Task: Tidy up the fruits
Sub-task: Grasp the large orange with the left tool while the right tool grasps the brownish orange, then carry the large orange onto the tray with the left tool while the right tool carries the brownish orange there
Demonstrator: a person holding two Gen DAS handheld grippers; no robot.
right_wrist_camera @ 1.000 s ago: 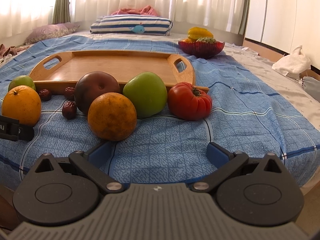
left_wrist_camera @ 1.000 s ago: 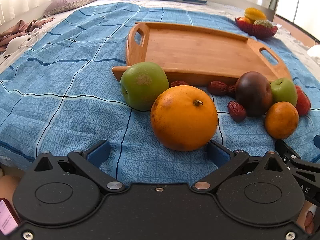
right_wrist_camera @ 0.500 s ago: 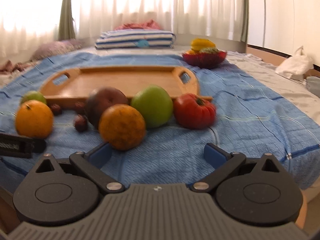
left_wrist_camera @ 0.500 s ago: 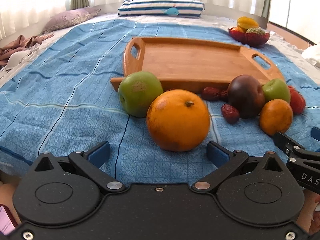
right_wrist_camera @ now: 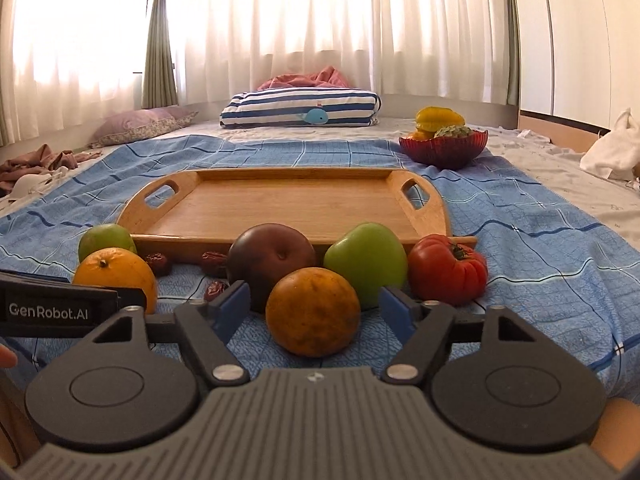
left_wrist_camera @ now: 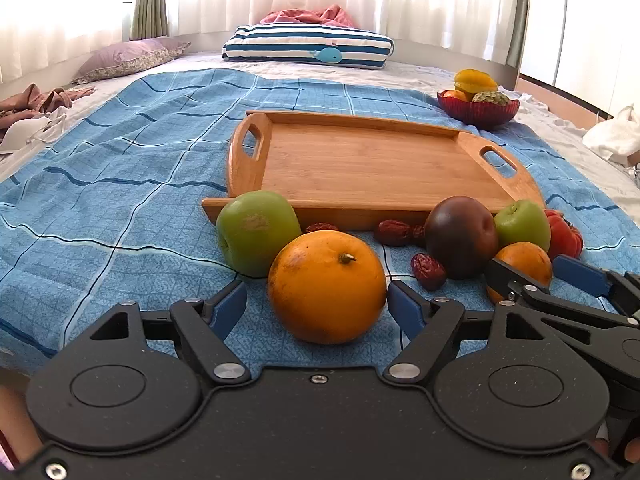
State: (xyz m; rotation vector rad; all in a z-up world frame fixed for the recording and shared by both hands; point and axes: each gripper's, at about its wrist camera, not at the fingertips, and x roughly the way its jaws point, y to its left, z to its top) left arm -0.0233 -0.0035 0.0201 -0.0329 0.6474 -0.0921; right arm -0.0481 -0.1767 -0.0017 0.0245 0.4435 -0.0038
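You have brought both grippers forward in the last second: the left gripper point(left_wrist_camera: 316, 304) now brackets the bright orange point(left_wrist_camera: 327, 286) in front of the tray point(left_wrist_camera: 480, 182), the right gripper point(right_wrist_camera: 314, 306) the duller orange point(right_wrist_camera: 313, 312). Both jaws are open, not gripping. Contact underneath is hidden.
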